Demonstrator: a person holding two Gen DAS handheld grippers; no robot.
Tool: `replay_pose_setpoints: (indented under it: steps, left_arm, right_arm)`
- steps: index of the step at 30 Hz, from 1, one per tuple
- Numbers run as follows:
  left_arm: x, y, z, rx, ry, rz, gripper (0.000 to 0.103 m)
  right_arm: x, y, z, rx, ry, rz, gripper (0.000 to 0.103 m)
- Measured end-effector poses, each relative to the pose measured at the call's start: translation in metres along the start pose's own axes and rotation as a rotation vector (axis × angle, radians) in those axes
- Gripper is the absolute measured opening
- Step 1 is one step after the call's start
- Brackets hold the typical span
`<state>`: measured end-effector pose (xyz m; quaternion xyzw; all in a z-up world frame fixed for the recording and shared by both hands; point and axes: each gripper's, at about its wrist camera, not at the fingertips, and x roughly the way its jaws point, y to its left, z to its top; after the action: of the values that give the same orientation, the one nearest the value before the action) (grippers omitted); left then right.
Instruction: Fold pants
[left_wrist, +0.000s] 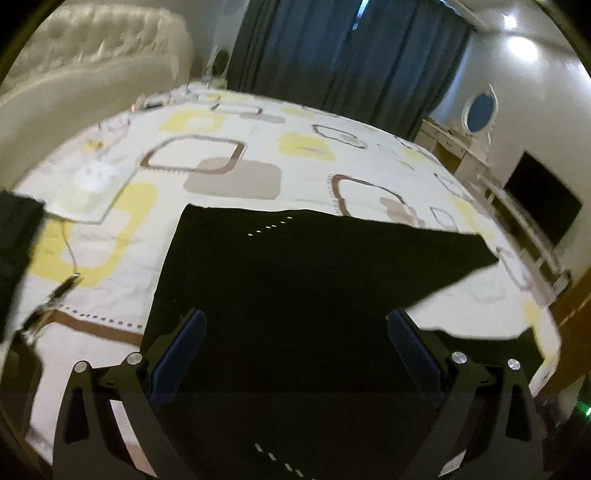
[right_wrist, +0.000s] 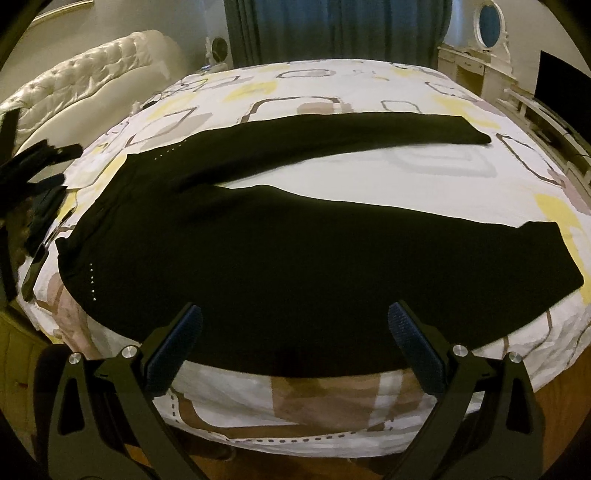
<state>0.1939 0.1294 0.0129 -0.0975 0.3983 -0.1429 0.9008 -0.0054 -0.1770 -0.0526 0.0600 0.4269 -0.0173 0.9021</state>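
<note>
A: Starting nearest: we have the right gripper (right_wrist: 293, 332) spread wide with nothing between its jaws, hovering off the near edge of the bed (right_wrist: 314, 417). The left gripper (left_wrist: 295, 345) is likewise spread and empty, poised above the waist end of the pants (right_wrist: 258, 236).

B: Confirmed. The pants lie flat on the patterned bedspread (left_wrist: 207, 122), waistband toward the left edge of the bed, near the headboard (right_wrist: 92, 70), and both legs run toward the right edge. The near leg (right_wrist: 424, 258) follows the near edge of the bed; the far leg (right_wrist: 351, 129) lies beyond it, and the two are well apart, in an open V.

A: We judge that no fold has been made yet. The step in hand is the approach for the first fold, leg onto leg.

B: The next move calls for one gripper at the waistband and the other along the near leg. Both should pinch the near side, then carry it across to lie on the far leg, edges aligned.

A: The fabric looks thin and limp, so we expect sag between the two grips.

B: Beyond the bed we see the blue curtains (right_wrist: 332, 29), clear of the work.
</note>
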Motion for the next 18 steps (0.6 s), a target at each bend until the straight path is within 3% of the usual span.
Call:
replay_pose_setpoints:
  steps: [2,5,8,13,18]
  left_arm:
    - [0.017,0.022,0.014,-0.037,0.024,0.008,0.098]
    - [0.049,0.055,0.033,-0.093,0.083,-0.071,0.098]
    - [0.08,0.083,0.054,-0.167,0.111,-0.073,0.098]
    - [0.126,0.106,0.082,-0.157,0.138,-0.096,0.098]
    - [0.163,0.125,0.096,-0.17,0.156,-0.128,0.098]
  right_arm:
    - [0.006,0.004,0.003,-0.004,0.014,0.006,0.101]
    - [0.016,0.009,0.009,-0.012,0.041,0.014,0.101]
    - [0.026,0.014,0.013,-0.021,0.067,0.022,0.101]
    - [0.035,0.016,0.023,-0.026,0.085,0.058,0.101]
    - [0.044,0.011,0.037,0.013,0.107,0.149,0.101]
